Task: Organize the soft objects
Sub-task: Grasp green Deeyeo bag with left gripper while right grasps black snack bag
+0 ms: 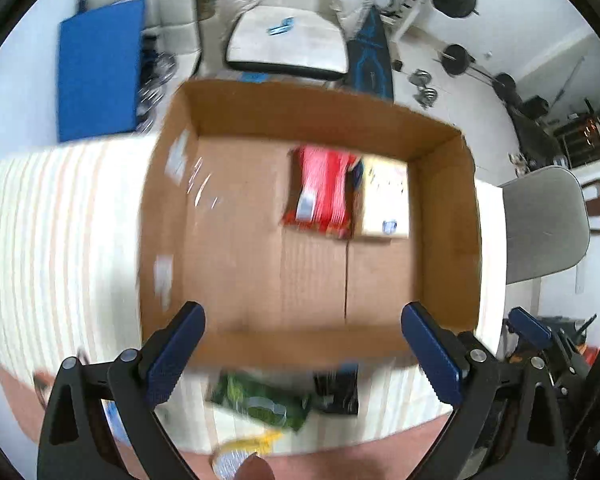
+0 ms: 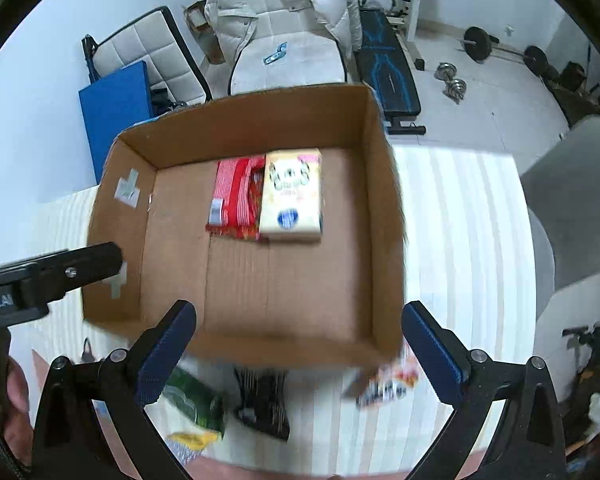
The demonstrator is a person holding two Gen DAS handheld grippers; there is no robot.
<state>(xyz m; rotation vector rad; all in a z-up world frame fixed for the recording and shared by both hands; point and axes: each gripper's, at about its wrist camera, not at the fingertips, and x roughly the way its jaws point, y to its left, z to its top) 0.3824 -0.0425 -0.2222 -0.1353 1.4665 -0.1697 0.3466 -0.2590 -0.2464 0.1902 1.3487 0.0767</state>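
Observation:
An open cardboard box (image 1: 236, 344) (image 2: 384, 216) sits on a striped tablecloth. Inside lie a red packet (image 1: 322, 190) (image 2: 236, 196) and a cream tissue pack (image 1: 384, 196) (image 2: 292, 194), side by side near the far wall. In front of the box lie a green packet (image 1: 268, 398) (image 2: 196, 400), a black packet (image 1: 336, 394) (image 2: 262, 400), a yellow packet (image 1: 240, 450) (image 2: 188, 442) and a colourful packet (image 2: 388, 386). My left gripper (image 1: 302, 354) is open and empty above the box's near wall. My right gripper (image 2: 298, 350) is open and empty there too.
The left gripper's body (image 2: 52, 276) reaches in from the left of the right wrist view. Beyond the table stand a white chair with a puffer jacket (image 2: 284, 12), a blue board (image 2: 116, 108), a weight bench (image 2: 388, 76) and a grey chair (image 1: 548, 220).

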